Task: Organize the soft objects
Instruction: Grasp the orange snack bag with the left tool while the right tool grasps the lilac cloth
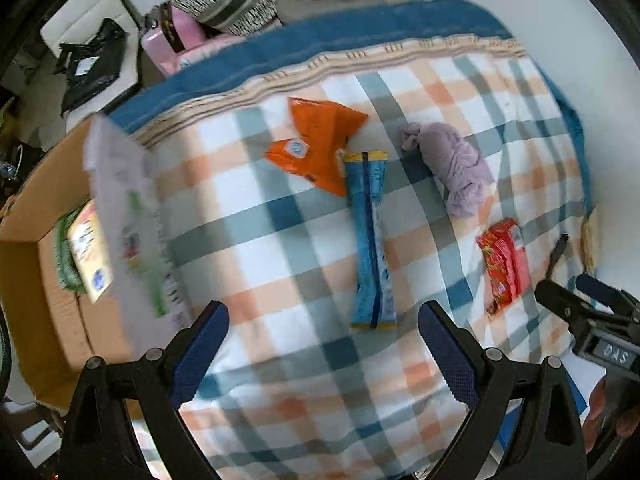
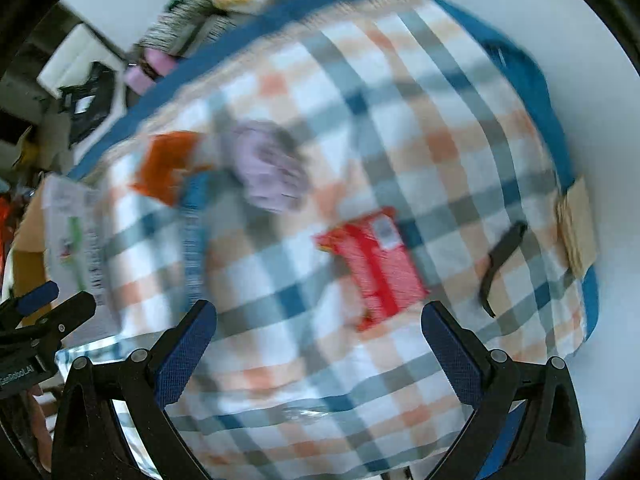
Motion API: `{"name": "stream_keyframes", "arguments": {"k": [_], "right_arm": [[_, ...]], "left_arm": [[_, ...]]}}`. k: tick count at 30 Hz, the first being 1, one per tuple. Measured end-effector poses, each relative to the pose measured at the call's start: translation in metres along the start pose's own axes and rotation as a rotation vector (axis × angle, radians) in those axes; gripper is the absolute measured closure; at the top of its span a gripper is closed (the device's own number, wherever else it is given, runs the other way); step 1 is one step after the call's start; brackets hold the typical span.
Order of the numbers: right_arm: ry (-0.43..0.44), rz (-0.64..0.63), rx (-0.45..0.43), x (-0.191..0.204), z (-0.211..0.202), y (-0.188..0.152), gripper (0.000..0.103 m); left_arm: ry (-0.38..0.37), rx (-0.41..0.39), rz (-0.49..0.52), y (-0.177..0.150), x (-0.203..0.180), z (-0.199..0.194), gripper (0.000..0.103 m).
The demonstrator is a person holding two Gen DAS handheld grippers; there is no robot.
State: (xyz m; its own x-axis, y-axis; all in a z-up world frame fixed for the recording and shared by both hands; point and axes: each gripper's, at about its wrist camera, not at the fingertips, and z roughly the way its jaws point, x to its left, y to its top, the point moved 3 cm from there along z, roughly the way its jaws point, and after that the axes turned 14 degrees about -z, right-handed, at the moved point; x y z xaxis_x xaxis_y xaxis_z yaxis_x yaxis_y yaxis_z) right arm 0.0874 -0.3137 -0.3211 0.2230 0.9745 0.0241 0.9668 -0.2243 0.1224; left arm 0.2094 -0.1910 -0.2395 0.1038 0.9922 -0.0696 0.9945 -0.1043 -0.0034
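Left wrist view: left gripper [image 1: 324,344] jaws wide apart, empty, above blue packet [image 1: 370,240]; right gripper [image 2: 320,344] likewise, near red packet [image 2: 374,264]. Risk: slick packet slips, or blanket [image 1: 280,220] gets pinched w/ it.

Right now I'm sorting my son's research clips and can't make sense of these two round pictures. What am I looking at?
A person holds a two-finger gripper in each hand, with a fisheye camera on each. One picture looks along the left gripper, the other along the right gripper. Both are open and hold nothing. Below lies a checked blanket with an orange packet, a long blue packet, a lilac cloth, a red packet and a black clip. A cardboard box sits to the left, with packets already inside.
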Motion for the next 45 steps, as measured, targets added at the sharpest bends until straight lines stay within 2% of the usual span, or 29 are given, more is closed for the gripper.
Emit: {"name": "stream_keyframes", "arguments": {"k": [4, 11, 14, 16, 22, 23, 24, 25, 27, 28, 30, 33, 36, 39, 42, 45], "right_arm": [[0.049, 0.007, 0.016, -0.016, 0.026, 0.017, 0.0], [0.073, -0.081, 0.02, 0.019, 0.053, 0.087, 0.001], [0.069, -0.128, 0.058, 0.036, 0.066, 0.112, 0.004], [0.061, -0.142, 0.084, 0.041, 0.075, 0.125, 0.014], [0.054, -0.161, 0.155, 0.048, 0.098, 0.143, 0.021], [0.053, -0.162, 0.165, 0.05, 0.101, 0.144, 0.023], [0.053, -0.16, 0.176, 0.05, 0.104, 0.146, 0.03], [0.053, -0.158, 0.19, 0.051, 0.108, 0.147, 0.034], [0.044, -0.16, 0.201, 0.052, 0.112, 0.148, 0.035], [0.036, -0.164, 0.205, 0.053, 0.113, 0.15, 0.037], [0.026, -0.167, 0.208, 0.054, 0.115, 0.153, 0.039], [0.015, -0.166, 0.223, 0.057, 0.119, 0.156, 0.04], [0.003, -0.171, 0.245, 0.057, 0.124, 0.157, 0.043], [-0.003, -0.169, 0.256, 0.06, 0.126, 0.158, 0.051], [0.008, -0.161, 0.254, 0.062, 0.125, 0.161, 0.06], [0.02, -0.153, 0.234, 0.059, 0.113, 0.158, 0.063]], "left_arm": [[0.034, 0.012, -0.005, 0.028, -0.012, 0.022, 0.006], [0.087, 0.018, 0.014, 0.086, -0.017, 0.042, 0.006], [0.125, 0.045, 0.043, 0.106, -0.02, 0.059, 0.008], [0.144, 0.072, 0.064, 0.114, -0.021, 0.072, 0.008], [0.147, 0.168, 0.085, 0.125, -0.022, 0.111, 0.008], [0.134, 0.178, 0.077, 0.126, -0.021, 0.116, 0.011], [0.13, 0.187, 0.067, 0.126, -0.02, 0.118, 0.02], [0.126, 0.192, 0.059, 0.127, -0.019, 0.121, 0.025], [0.116, 0.202, 0.041, 0.129, -0.017, 0.125, 0.039], [0.119, 0.207, 0.039, 0.13, -0.016, 0.127, 0.041], [0.119, 0.202, 0.037, 0.13, -0.014, 0.127, 0.052], [0.116, 0.194, 0.027, 0.132, -0.01, 0.127, 0.061], [0.105, 0.19, 0.009, 0.131, -0.006, 0.125, 0.063], [0.101, 0.183, -0.004, 0.131, 0.0, 0.125, 0.063], [0.098, 0.178, -0.019, 0.129, 0.005, 0.121, 0.063], [0.095, 0.162, -0.034, 0.128, 0.012, 0.115, 0.063]]}}
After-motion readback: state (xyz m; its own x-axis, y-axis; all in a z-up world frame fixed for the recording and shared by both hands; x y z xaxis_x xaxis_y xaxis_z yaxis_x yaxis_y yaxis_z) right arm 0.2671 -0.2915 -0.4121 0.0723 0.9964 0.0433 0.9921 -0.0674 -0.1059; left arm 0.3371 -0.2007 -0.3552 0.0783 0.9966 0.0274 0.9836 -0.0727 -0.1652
